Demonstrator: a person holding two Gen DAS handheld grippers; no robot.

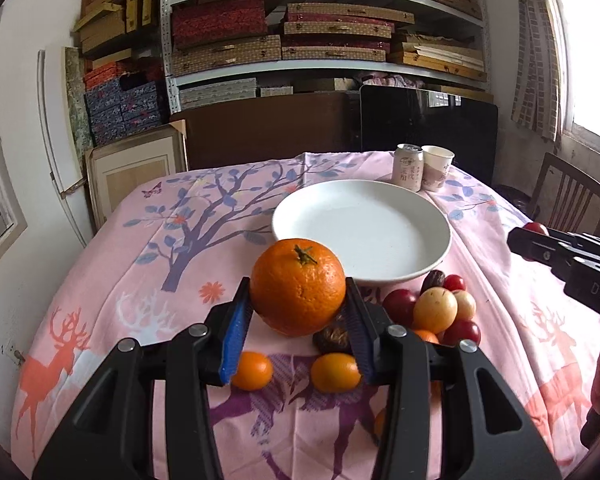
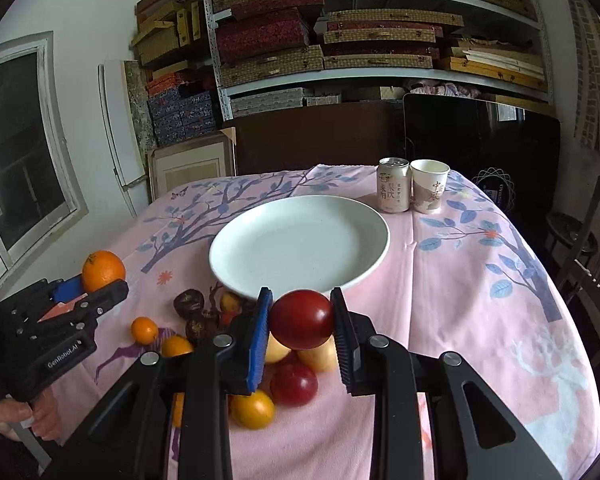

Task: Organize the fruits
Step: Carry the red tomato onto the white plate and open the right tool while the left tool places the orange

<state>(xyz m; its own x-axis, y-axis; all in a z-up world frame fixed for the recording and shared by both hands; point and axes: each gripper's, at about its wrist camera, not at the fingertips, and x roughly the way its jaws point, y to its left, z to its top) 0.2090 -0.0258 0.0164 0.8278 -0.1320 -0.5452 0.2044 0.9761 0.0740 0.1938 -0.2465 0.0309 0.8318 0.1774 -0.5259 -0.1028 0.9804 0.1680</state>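
So I'm holding two fruits at once here. My left gripper (image 1: 298,312) is clamping the big orange (image 1: 298,286) between its blue pads, and my right gripper (image 2: 302,330) is pinching a dark red plum (image 2: 302,319). Both are sitting lifted over the loose fruit pile (image 2: 260,360) on the table (image 2: 460,280), probably so nothing else gets knocked. The white plate (image 2: 300,246) is sitting empty at 12 o'clock from each, so I'm guessing that's the drop spot. Both are pointing level and forward, tilted slightly down. A can (image 2: 394,186) and paper cup (image 2: 430,186) are standing just past the plate.
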